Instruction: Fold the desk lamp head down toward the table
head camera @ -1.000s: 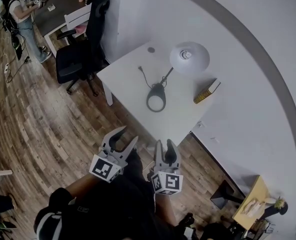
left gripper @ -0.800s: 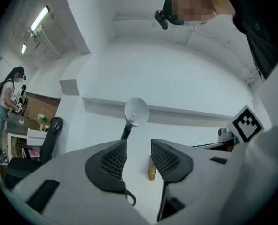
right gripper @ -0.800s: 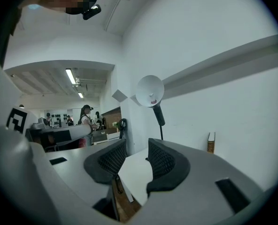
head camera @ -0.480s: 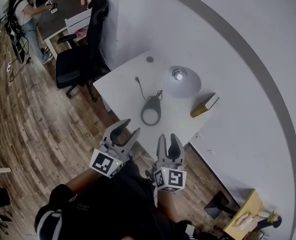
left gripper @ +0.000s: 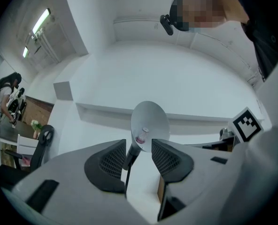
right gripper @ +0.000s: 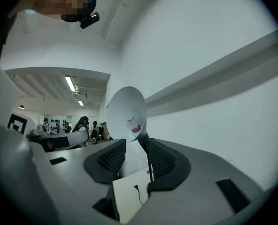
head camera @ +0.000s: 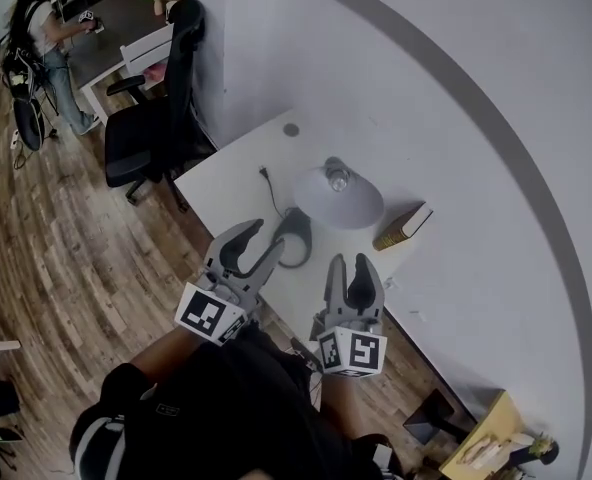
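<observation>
The desk lamp stands on the white table (head camera: 221, 183), its grey shade (head camera: 341, 203) facing up with the bulb (head camera: 337, 176) showing, above a black ring base (head camera: 294, 238). My left gripper (head camera: 266, 235) hovers open over the table's near edge, just short of the base. Beside it, my right gripper (head camera: 351, 263) is open too, below the shade. In the left gripper view the shade (left gripper: 150, 121) and its black arm (left gripper: 129, 154) show far off between the open fingers of the left gripper (left gripper: 139, 156). The right gripper view also frames the shade (right gripper: 125, 111) between the empty jaws of the right gripper (right gripper: 135, 156).
A yellow-edged book (head camera: 401, 226) lies on the table by the wall, right of the lamp. The lamp's cord and plug (head camera: 267, 180) trail across the tabletop. A black office chair (head camera: 161, 118) stands at the table's left end. A person (head camera: 38, 28) works at another desk far left.
Both grippers have come forward and up, from over the wooden floor to the table's near edge. The lamp now sits much closer to them in the head view.
</observation>
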